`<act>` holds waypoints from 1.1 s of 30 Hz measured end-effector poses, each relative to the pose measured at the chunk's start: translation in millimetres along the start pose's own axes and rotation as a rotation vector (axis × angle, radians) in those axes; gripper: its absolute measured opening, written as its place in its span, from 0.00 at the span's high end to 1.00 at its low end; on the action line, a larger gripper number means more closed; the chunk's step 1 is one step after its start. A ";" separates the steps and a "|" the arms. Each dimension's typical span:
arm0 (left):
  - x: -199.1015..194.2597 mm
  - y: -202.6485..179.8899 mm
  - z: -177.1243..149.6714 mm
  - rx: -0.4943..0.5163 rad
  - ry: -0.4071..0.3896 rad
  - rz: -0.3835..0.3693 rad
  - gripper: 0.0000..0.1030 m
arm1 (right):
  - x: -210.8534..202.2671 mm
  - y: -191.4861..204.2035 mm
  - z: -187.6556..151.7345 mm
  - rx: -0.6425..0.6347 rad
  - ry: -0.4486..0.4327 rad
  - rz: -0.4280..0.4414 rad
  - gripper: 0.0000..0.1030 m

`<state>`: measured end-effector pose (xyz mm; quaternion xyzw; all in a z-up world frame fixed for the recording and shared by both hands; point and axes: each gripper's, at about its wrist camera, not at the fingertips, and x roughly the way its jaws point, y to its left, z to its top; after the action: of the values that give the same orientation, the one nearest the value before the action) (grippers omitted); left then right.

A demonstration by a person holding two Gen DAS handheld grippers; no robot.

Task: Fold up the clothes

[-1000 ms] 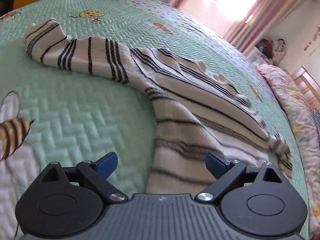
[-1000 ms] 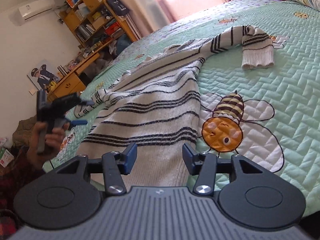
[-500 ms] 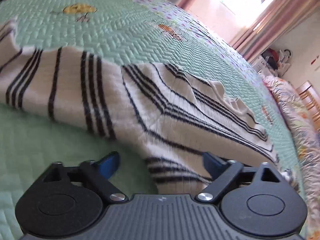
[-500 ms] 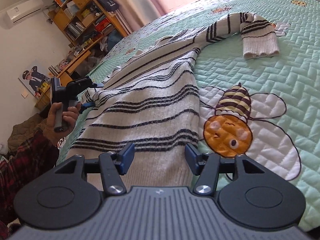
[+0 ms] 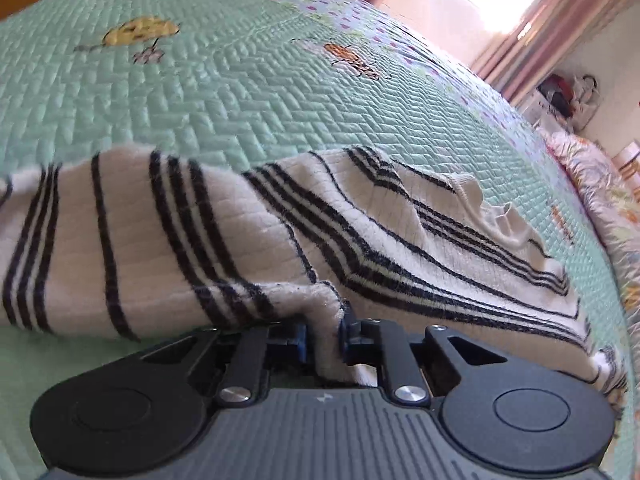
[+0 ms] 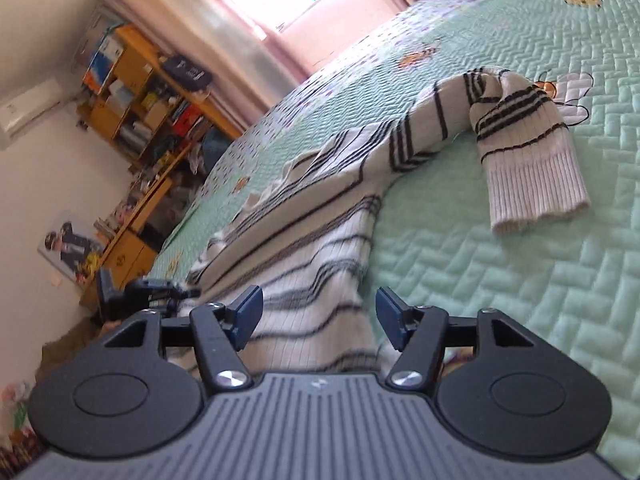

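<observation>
Left gripper [image 5: 323, 334]: jaws have just been closing, blue pads now pinching a fold of the striped sweater [image 5: 248, 240] near the armpit.
Right gripper [image 6: 319, 317]: jaws have just been opening, spread over the hem, gripping nothing.
Sweater: spread on the green quilted bedspread [image 6: 520, 264], sleeve cuff [image 6: 536, 184] bent back.

Left gripper [image 5: 323, 338] just closed, pinching; right gripper [image 6: 319, 316] apparently parted, widening.

The left gripper [image 5: 323, 336] has just been closing, and its blue pads now pinch a bunched fold of the striped sweater [image 5: 256, 240] near the underarm. The cream knit with black stripes runs left along a sleeve and right toward the neckline, lying on the green quilted bedspread [image 5: 248, 92]. Pink curtains [image 5: 532, 28] hang far right.
</observation>
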<state>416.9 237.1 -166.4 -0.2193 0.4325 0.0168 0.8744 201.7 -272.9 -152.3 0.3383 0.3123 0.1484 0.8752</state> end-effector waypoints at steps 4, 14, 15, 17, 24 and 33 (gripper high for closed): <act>6.7 -5.2 14.7 0.022 -0.007 0.019 0.85 | 35.1 -25.7 24.6 0.139 0.007 -0.014 0.32; 20.2 4.3 33.3 0.000 -0.020 0.020 0.86 | 120.9 -67.1 73.5 0.351 0.009 -0.017 0.32; 20.0 5.1 32.1 0.000 -0.024 0.018 0.86 | 128.4 -69.0 77.2 0.366 0.012 -0.008 0.32; 19.5 7.3 29.6 -0.003 -0.032 0.013 0.85 | 140.0 -70.8 80.9 0.389 0.005 0.020 0.31; 22.0 6.9 28.0 -0.008 -0.031 0.016 0.84 | 176.0 -60.6 95.0 0.278 -0.023 0.043 0.32; 23.4 -8.2 25.7 0.060 -0.038 0.077 0.80 | 168.0 -62.1 108.4 0.074 -0.116 -0.190 0.88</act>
<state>452.6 236.2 -167.6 -0.1757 0.4244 0.0414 0.8873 402.6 -293.1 -207.3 0.3472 0.2968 0.0335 0.8890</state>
